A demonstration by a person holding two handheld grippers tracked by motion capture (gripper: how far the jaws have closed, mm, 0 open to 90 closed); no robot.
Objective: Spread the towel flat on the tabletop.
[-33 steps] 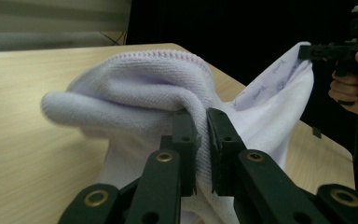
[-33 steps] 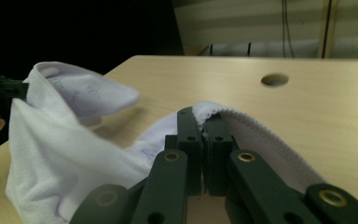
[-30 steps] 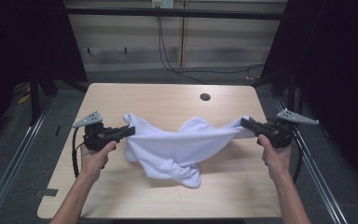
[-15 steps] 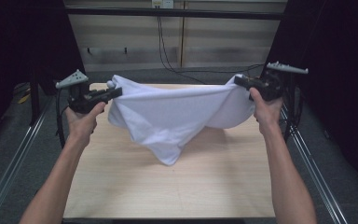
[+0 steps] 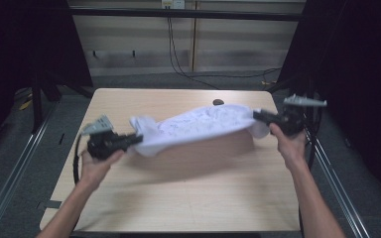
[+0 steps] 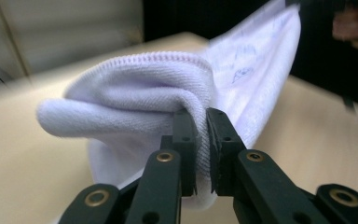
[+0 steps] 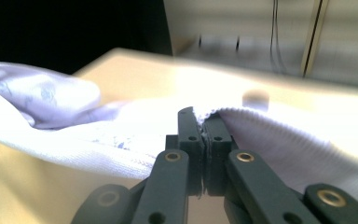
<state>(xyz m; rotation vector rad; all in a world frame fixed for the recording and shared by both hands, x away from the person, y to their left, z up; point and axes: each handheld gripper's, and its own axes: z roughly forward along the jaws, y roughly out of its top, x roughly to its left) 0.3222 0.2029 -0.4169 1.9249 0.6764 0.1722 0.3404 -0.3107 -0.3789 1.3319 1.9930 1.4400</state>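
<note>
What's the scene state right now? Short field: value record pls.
item: white cloth, faint print, stretched between both grippers
left gripper: shut on cloth's hemmed edge
right gripper: shut on the opposite edge
cloth height: looks lifted off the table, shadow beneath; blurred
table: light wood, small dark round spot near far edge

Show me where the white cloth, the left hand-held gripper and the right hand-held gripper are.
white cloth [image 5: 203,126], high view, middle of the stretched fabric.
left hand-held gripper [image 6: 201,135], left gripper view, between its fingertips on the hem.
right hand-held gripper [image 7: 203,125], right gripper view, between its fingertips on the edge.
</note>
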